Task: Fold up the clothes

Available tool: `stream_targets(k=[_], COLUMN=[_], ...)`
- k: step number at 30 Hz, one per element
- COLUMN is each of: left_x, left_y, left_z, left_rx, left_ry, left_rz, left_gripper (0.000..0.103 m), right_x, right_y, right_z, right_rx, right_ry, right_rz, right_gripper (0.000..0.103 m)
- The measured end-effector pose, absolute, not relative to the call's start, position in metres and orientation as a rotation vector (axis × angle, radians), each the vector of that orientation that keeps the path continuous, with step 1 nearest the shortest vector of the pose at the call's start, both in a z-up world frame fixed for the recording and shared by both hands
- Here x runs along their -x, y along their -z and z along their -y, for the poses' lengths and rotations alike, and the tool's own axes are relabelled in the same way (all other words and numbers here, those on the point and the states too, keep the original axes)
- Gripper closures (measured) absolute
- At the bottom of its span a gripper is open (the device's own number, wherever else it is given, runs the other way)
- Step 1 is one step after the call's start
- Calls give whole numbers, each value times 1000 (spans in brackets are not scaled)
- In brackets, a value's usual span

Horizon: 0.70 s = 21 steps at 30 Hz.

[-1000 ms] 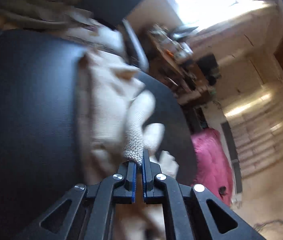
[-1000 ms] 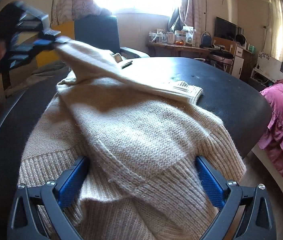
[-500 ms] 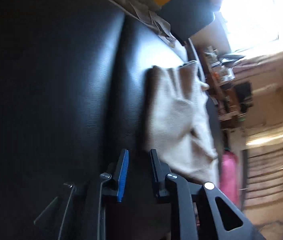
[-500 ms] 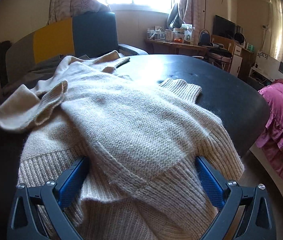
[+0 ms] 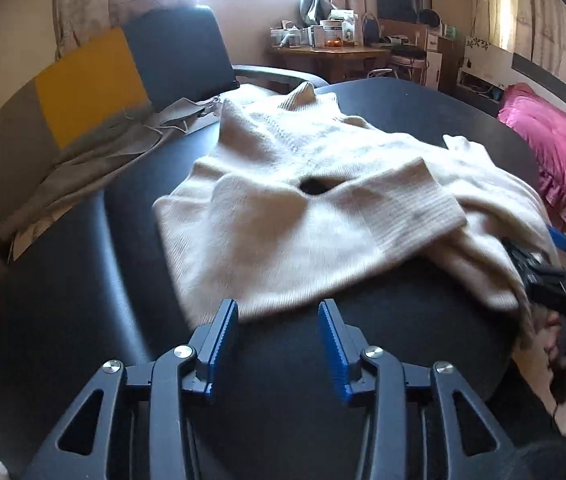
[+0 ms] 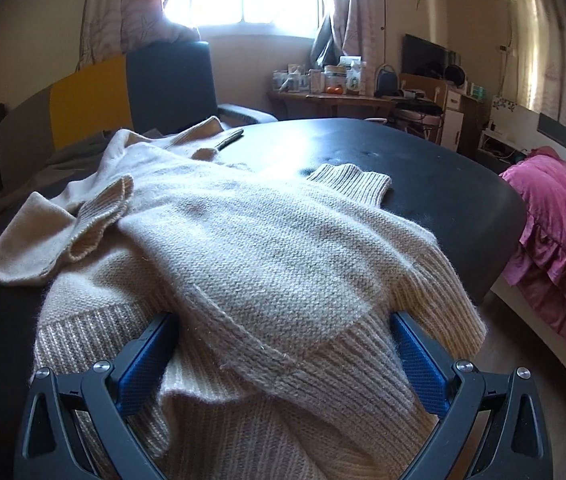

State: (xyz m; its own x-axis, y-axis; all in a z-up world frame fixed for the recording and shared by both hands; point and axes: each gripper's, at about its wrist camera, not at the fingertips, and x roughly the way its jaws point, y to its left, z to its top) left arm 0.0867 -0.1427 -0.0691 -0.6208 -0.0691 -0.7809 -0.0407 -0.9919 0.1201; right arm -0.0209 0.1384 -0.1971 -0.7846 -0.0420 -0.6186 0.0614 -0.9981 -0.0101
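Lying across the dark round worktop [image 5: 83, 280], the cream knit sweater [image 6: 267, 248] has one sleeve [image 5: 395, 204] thrown over its body, ribbed cuff on top. Hem end nearest the right claw.

Left claw [image 5: 278, 320]: released, jaws have just been opening, nothing between the blue pads, only bare worktop. Sweater's near edge sits just beyond the tips, not touching.

Right claw [image 6: 283, 360]: jaws spread wide, with the ribbed hem [image 6: 303, 396] bunched between them. Pads stand at either side of the cloth; no pinch visible, so reads as not gripping.

Risks from here:
- Folded sleeve lies loose and humped, with a dark gap showing in the fold in the left view. Any drag on the body could roll it back off.
- Right side of the sweater hangs near the worktop's edge in the left view, above the floor beside the pink bedding [image 6: 563, 240]. A pull toward that side may slide the whole garment off; the smooth top gives little hold.
- If the right claw shuts on the bunched hem, it may take several layers at once and fold unevenly.
- Other sleeve cuff [image 6: 351, 180] lies out on the worktop, and could be trapped underneath if the body is folded first.
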Motion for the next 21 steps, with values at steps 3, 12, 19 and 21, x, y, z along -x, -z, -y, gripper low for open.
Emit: stream_targets(k=[3, 12, 19, 21], left_x=[-60, -31, -28, -28], left_y=[78, 107, 115, 116], left_z=[142, 117, 115, 119], left_rx=[-1364, -1455, -1449, -1462], left_ry=[2777, 2783, 2778, 2803], left_rz=[241, 541, 670, 620], left_gripper=[58, 58, 34, 35], right_x=[23, 21, 20, 20], right_y=[196, 198, 200, 200], right_z=[-137, -135, -130, -130], right_rx=[-1034, -1016, -974, -968], right_ry=[2916, 2937, 2981, 2992], right_rz=[-47, -39, -26, -22], right_gripper=[0, 0, 0, 0])
